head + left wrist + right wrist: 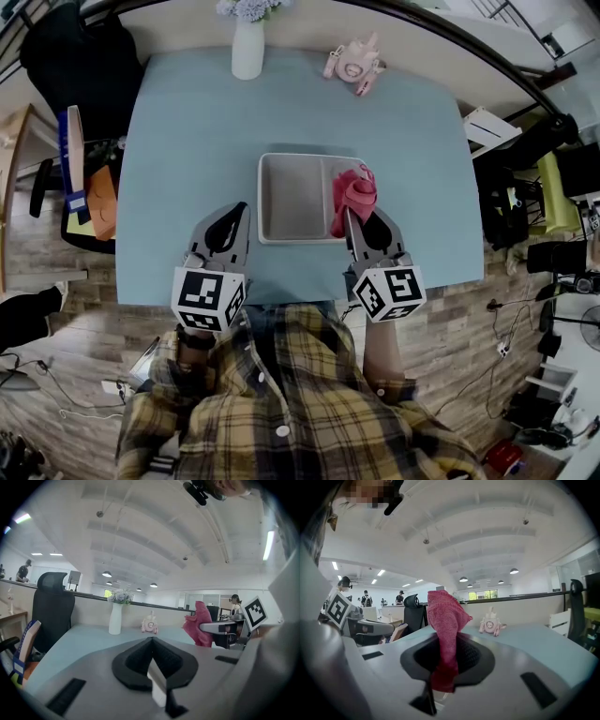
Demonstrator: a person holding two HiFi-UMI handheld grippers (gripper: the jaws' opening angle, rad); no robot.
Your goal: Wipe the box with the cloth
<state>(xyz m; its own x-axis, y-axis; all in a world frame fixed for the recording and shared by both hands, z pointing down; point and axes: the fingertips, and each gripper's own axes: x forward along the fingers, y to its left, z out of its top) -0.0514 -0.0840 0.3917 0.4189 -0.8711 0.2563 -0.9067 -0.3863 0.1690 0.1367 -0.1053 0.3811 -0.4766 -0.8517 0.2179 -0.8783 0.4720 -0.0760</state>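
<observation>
A shallow white box (292,198) lies in the middle of the light blue table (187,131). A crumpled red cloth (353,191) hangs over the box's right end, with my right gripper (351,217) shut on it. In the right gripper view the cloth (446,620) stands up out of the closed jaws of the right gripper (445,638). My left gripper (244,214) is just off the box's near left corner, shut and holding nothing. Its own view shows the left gripper (152,642) with jaws together and the cloth (200,626) off to the right. The box does not show in either gripper view.
A white vase with flowers (248,42) and a pink toy (353,64) stand at the table's far edge. A black chair (66,56) and a stack of things (80,178) are left of the table. More furniture and cables (534,216) crowd the right.
</observation>
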